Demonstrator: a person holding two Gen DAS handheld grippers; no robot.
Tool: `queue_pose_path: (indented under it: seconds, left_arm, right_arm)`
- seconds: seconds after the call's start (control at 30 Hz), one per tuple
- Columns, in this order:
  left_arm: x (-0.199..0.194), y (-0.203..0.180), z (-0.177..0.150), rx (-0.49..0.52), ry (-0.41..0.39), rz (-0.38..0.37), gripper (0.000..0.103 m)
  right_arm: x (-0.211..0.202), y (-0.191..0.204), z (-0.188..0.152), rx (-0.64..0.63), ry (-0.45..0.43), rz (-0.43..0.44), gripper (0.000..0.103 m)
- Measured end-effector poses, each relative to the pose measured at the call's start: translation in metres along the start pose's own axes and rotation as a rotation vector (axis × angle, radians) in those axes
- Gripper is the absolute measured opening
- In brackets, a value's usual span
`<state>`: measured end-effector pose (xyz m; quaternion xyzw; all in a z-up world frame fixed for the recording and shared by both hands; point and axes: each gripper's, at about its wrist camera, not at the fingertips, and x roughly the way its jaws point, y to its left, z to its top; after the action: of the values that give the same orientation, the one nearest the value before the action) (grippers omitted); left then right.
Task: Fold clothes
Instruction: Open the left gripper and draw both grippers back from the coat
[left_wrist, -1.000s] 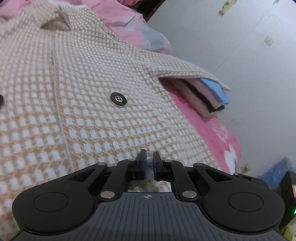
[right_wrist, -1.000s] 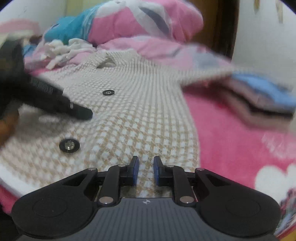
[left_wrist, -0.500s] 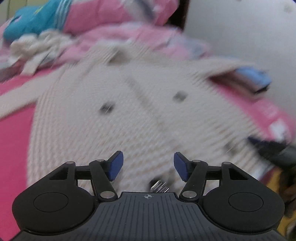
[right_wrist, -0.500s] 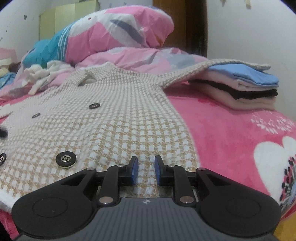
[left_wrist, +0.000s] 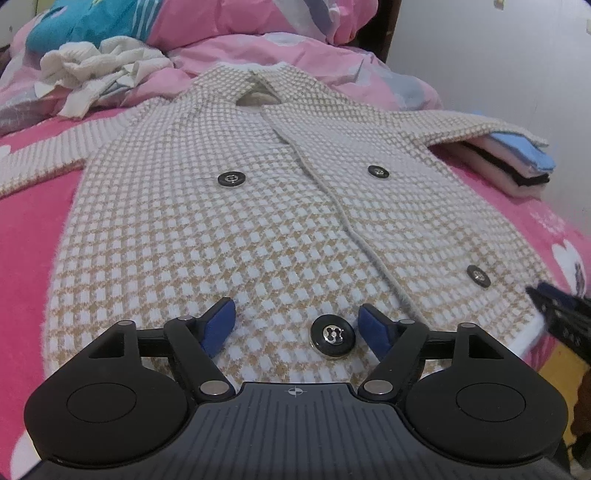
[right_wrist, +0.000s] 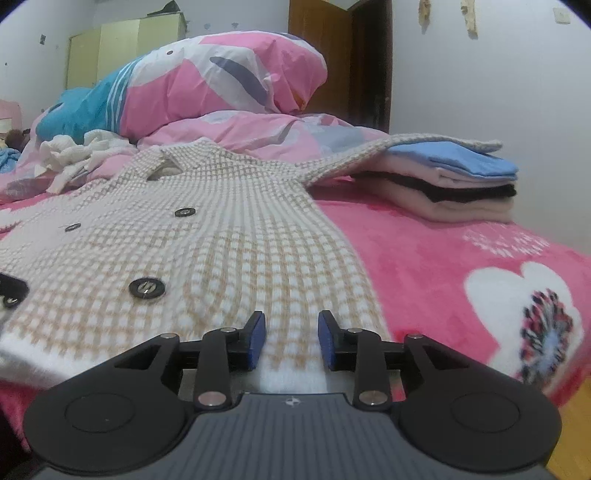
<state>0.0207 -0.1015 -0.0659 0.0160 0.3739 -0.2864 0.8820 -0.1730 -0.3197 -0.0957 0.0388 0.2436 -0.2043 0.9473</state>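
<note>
Left tongs (left_wrist: 297, 325): jaws spread wide, holding nothing, poised over the near hem of the beige-and-white checked knit cardigan (left_wrist: 258, 206); a black four-hole button (left_wrist: 332, 331) sits between the blue pads (left_wrist: 218, 325). Right tongs (right_wrist: 291, 338): partly parted, released, with the hem's right corner lying between the pads, not pinched.

Cardigan lies buttoned and face up on the pink fleece bed blanket (right_wrist: 443, 258), collar away from both tongs. Its far right sleeve drapes over the stack of folded pink, black and blue clothes (right_wrist: 461, 181), well beyond the right tongs. Crumpled white garment (left_wrist: 96, 70) and pink patterned pillow (right_wrist: 221, 81) lie far off left.

Handling, judged: thick knit, soft, limp, moderately heavy, grippy rather than slippery; will sag and stretch if lifted by one point. Best hold: the hem corners or sleeve cuffs, clear of buttons.

Versus one second earlier: both tongs were nearly shut then; left has since opened wide and pulled back to centre, right opened slightly.
</note>
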Motion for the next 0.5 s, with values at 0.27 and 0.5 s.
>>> queue_pose_path:
  seconds: [0.27, 0.5]
  left_arm:
    - [0.000, 0.001, 0.001, -0.008, -0.001, -0.045, 0.086]
    - [0.001, 0.007, 0.007, -0.054, 0.025, -0.079, 0.090]
  right_arm:
    - [-0.032, 0.020, 0.041, 0.029, -0.001, 0.041, 0.037]
    - [-0.001, 0.071, 0.065, -0.095, 0.028, 0.122, 0.061]
